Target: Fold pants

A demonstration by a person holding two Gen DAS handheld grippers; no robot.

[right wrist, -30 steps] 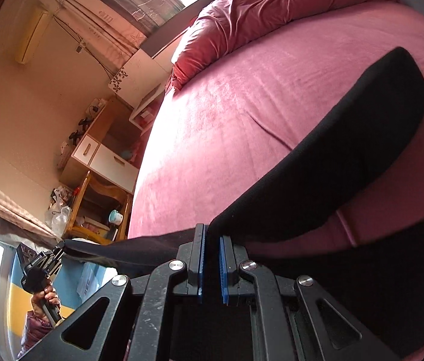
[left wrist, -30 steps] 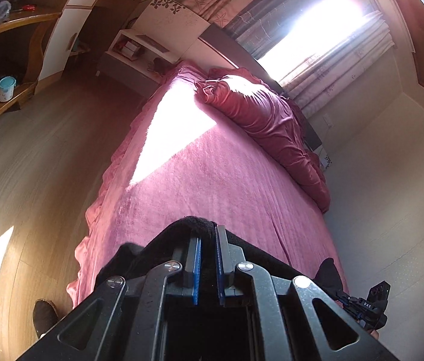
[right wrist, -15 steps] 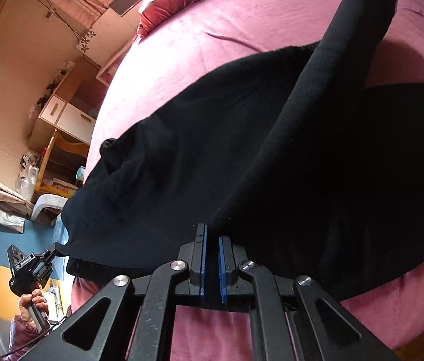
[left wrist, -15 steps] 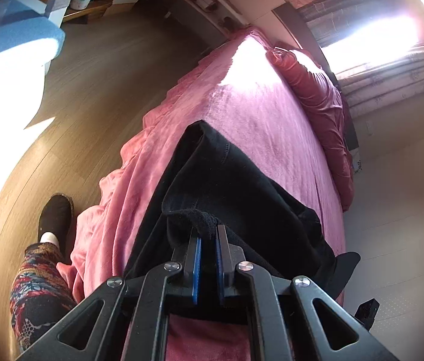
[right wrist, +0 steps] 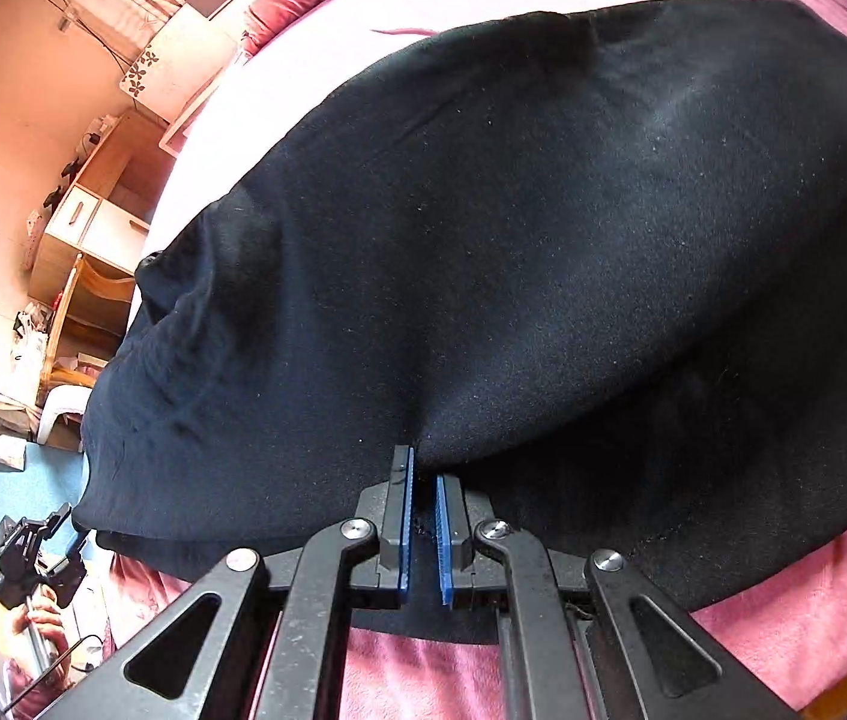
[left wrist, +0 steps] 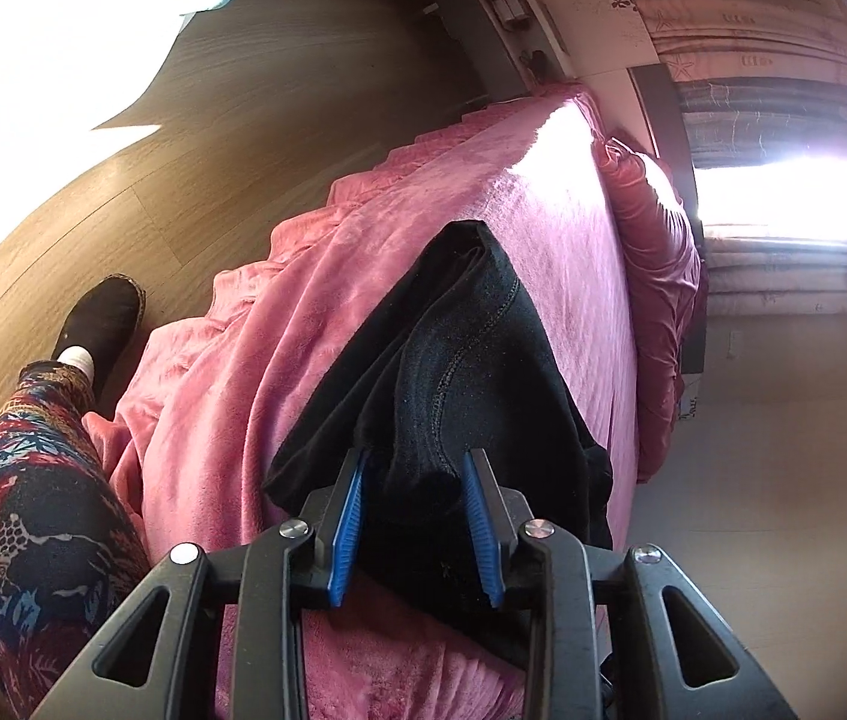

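This is a bedroom in a home. A big bed (left wrist: pixel 549 252) has a pink fuzzy blanket and a red pillow (left wrist: pixel 657 276). Curtains (left wrist: pixel 783 90) hang by a sunny window. The floor (left wrist: pixel 231 96) is wood, and a wooden cupboard (right wrist: pixel 93 222) stands by the wall.

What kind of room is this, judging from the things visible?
Most likely a bedroom in a home: a bed with a pink cover, a red quilt near the curtained window, and a wooden desk by the wall.

hidden: bed cover (right wrist: pixel 795 630) under pants (right wrist: pixel 543 240) | cut off: person's leg (left wrist: pixel 39 516) at left edge | washed out: window (left wrist: pixel 783 192)
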